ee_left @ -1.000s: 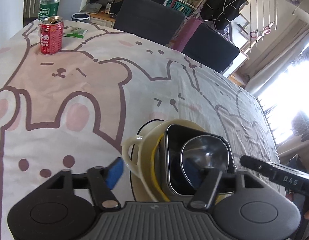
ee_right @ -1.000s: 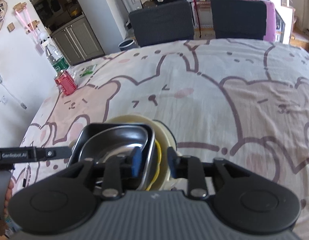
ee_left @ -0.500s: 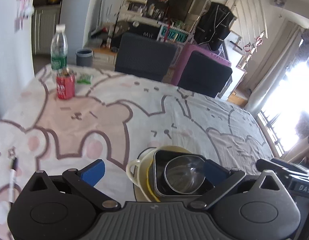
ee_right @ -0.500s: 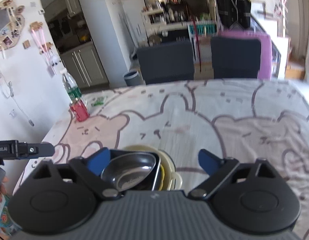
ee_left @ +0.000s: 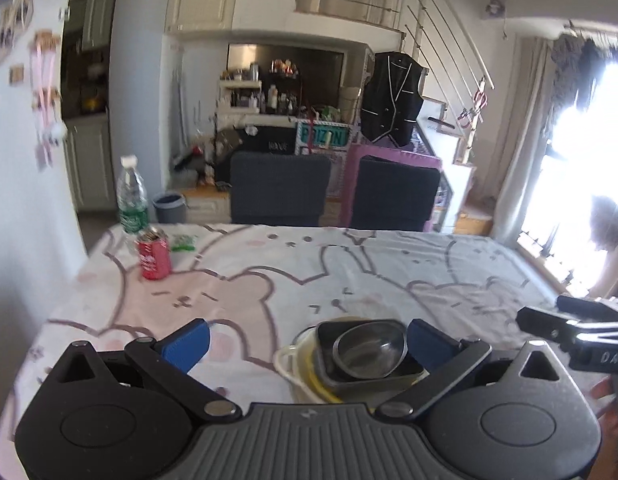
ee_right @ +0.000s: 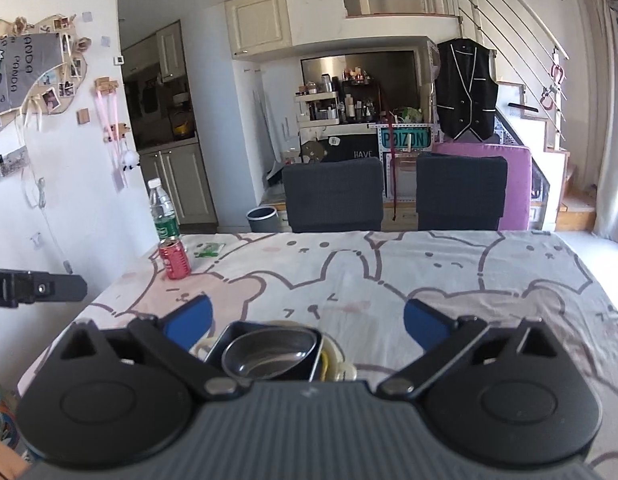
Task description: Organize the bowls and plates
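Nearest the cameras, both grippers stand with their fingers spread wide and nothing between them. The left gripper (ee_left: 307, 338) has just been opening its jaws, and its blue pads flank the stack of dishes without touching it; the right gripper (ee_right: 307, 318) has likewise just been opening, with the stack below and toward its left finger (ee_right: 187, 316), clear of both pads.

The stack is the landmark. A small steel bowl (ee_left: 371, 354) sits inside a dark square dish (ee_left: 329, 364), which in turn rests in a cream handled bowl (ee_left: 287, 366) with a yellow rim showing at its edge. All three are nested upright on the surface (ee_left: 349, 276), near its front edge. No other plate or bowl shows anywhere on the cartoon-printed cloth.

Judged from this, the nesting looks complete: everything that counts as a plate or bowl is gathered into one pile, and both hands are free of it. What may remain, if anything, is moving the pile to a set place, but the pictures show no such place.

Well beyond the stack, toward the far left corner, stand a red can (ee_left: 153, 255) and, just behind it, a water bottle (ee_left: 131, 196), with a small green packet (ee_left: 183, 242) beside the can. Past the far edge are two dark chairs (ee_left: 279, 188).
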The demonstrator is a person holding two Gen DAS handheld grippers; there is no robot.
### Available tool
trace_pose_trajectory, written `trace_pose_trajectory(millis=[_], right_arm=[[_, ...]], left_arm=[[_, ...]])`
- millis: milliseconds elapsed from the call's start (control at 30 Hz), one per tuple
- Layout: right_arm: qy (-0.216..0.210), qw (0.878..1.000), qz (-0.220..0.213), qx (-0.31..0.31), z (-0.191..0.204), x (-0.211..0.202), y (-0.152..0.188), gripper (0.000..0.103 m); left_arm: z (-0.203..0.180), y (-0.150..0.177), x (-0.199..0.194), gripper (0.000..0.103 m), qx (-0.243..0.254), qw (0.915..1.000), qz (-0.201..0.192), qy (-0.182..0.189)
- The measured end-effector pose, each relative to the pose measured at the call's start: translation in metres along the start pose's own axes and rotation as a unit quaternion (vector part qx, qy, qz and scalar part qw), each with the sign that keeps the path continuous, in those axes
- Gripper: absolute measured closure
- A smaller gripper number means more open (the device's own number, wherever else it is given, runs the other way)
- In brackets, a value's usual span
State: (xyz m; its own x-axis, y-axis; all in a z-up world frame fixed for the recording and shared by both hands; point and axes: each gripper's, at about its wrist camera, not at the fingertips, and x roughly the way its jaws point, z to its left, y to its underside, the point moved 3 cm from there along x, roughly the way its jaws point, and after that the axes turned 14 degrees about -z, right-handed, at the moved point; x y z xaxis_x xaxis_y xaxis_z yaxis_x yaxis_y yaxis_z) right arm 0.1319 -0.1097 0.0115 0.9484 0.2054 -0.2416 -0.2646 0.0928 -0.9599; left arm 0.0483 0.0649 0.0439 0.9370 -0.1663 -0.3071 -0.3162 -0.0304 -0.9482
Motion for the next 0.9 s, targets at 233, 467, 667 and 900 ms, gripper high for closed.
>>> trace_pose_trajectory(millis=[233, 467, 667, 900], right_arm=[[0.010, 1.000, -0.008, -0.016, 0.008, -0.017, 0.024, 0.000], [0.034, 0.999, -0.010, 0.002, 0.004, -0.028, 0.043, 0.000], [0.045, 0.998, -0.018, -0.025, 0.005, -0.039, 0.057, 0.000], [0.043, 0.998, -0.016, -0.042, 0.009, -0.045, 0.073, 0.000]], left_arm=[[-0.007, 0.024, -0.021, 0.000, 0.020, 0.9994, -0.028, 0.002], [-0.017, 0.046, -0.026, 0.000, 0.030, 0.9991, -0.031, -0.006], [-0.023, 0.066, -0.022, 0.000, 0.046, 0.9988, -0.018, -0.004], [-0.023, 0.081, -0.025, 0.000, 0.062, 0.9977, -0.018, -0.021]])
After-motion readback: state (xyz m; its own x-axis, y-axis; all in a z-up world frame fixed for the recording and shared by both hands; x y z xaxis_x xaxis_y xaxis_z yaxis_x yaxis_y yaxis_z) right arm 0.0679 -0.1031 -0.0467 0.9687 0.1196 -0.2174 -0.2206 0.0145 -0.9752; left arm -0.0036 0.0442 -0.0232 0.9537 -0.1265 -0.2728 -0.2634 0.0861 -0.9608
